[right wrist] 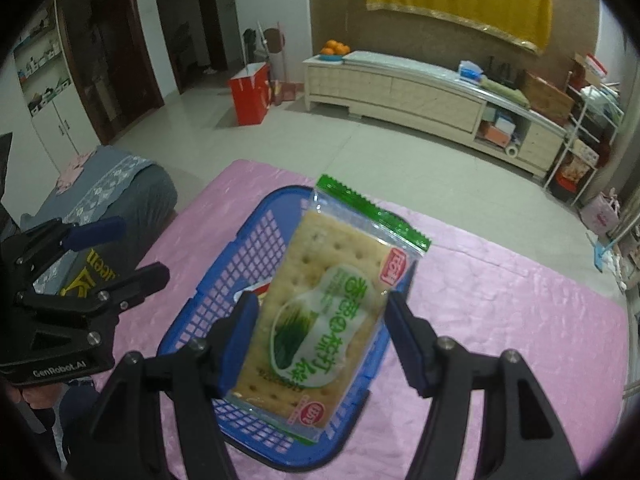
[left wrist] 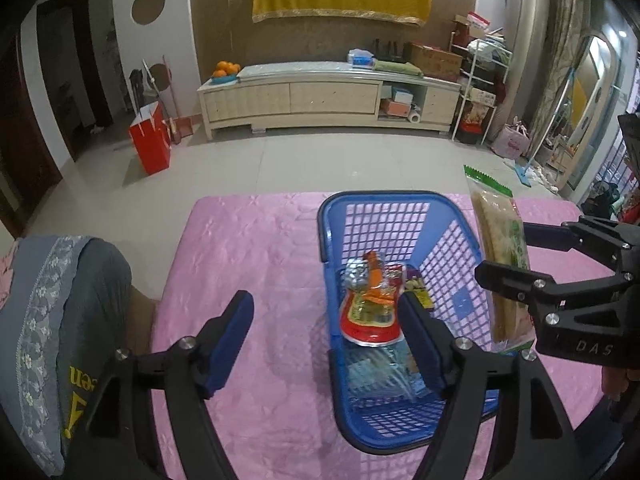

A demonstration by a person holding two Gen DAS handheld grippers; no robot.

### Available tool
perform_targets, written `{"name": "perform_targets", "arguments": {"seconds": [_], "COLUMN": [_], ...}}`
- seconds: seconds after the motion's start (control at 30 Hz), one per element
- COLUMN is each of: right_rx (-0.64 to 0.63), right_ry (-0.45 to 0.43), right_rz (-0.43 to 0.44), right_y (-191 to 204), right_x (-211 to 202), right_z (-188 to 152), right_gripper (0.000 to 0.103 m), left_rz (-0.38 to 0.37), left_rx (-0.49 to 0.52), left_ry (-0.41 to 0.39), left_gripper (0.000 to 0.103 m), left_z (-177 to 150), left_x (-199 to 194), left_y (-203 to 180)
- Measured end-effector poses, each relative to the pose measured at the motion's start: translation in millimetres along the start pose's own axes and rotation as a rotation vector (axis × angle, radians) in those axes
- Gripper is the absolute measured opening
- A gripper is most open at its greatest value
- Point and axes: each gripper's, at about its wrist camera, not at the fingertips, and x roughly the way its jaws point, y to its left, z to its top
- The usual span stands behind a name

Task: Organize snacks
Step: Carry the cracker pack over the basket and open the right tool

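Observation:
A blue mesh basket (left wrist: 400,208) stands on the pink tablecloth and also shows in the right wrist view (right wrist: 224,280). It holds a red snack packet (left wrist: 370,316), a foil-wrapped snack (left wrist: 356,272) and a clear blue packet (left wrist: 380,376). My right gripper (right wrist: 320,340) is shut on a green-topped cracker packet (right wrist: 320,308) and holds it upright above the basket; the packet also shows in the left wrist view (left wrist: 504,264). My left gripper (left wrist: 324,344) is open and empty over the basket's near left wall; it appears in the right wrist view (right wrist: 120,252) too.
The pink cloth (left wrist: 248,264) covers the table. A grey-covered chair or cushion (left wrist: 60,320) sits at its left. Beyond are the tiled floor, a red paper bag (left wrist: 150,140) and a long TV cabinet (left wrist: 328,98).

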Motion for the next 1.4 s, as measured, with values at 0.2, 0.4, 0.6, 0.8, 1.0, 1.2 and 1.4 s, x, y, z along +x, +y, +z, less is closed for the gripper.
{"name": "perform_targets", "arguments": {"seconds": [0.2,0.4,0.6,0.8,1.0,1.2,1.4], "right_rx": [-0.008,-0.021,-0.037,-0.038,-0.142,-0.055,0.01], "right_ry": [0.05,0.1,0.146,0.175,0.16,0.14,0.104], "right_rz": [-0.001,-0.011,-0.044,-0.037,-0.143,-0.101,-0.066], "right_y": [1.6,0.8,-1.2,-0.1,10.8,-1.0,-7.4], "right_x": [28.2,54.8,74.6,84.0,81.3,59.7,33.9], "right_z": [6.4,6.6,6.5,5.0,3.1,-1.4,-8.7], "right_gripper": [0.069,0.069,0.069,0.069,0.078,0.08,0.08], "left_rz": [-0.008,-0.028,-0.033,-0.039,-0.027,-0.003,-0.031], "left_rx": [-0.025,-0.034,-0.041,-0.042,-0.04,-0.027,-0.002], "left_ry": [0.025,0.039,0.04,0.049,0.041,0.016,-0.01], "left_gripper": [0.073,0.073,0.073,0.073,0.073,0.073,0.073], "left_z": [-6.2,-6.8,-5.0,-4.9,-5.1,-11.1,-13.7], "left_x": [19.6,37.7,48.0,49.6,43.4,31.6,18.2], "left_y": [11.2,15.9,18.4,21.1,24.5,20.5,7.8]}}
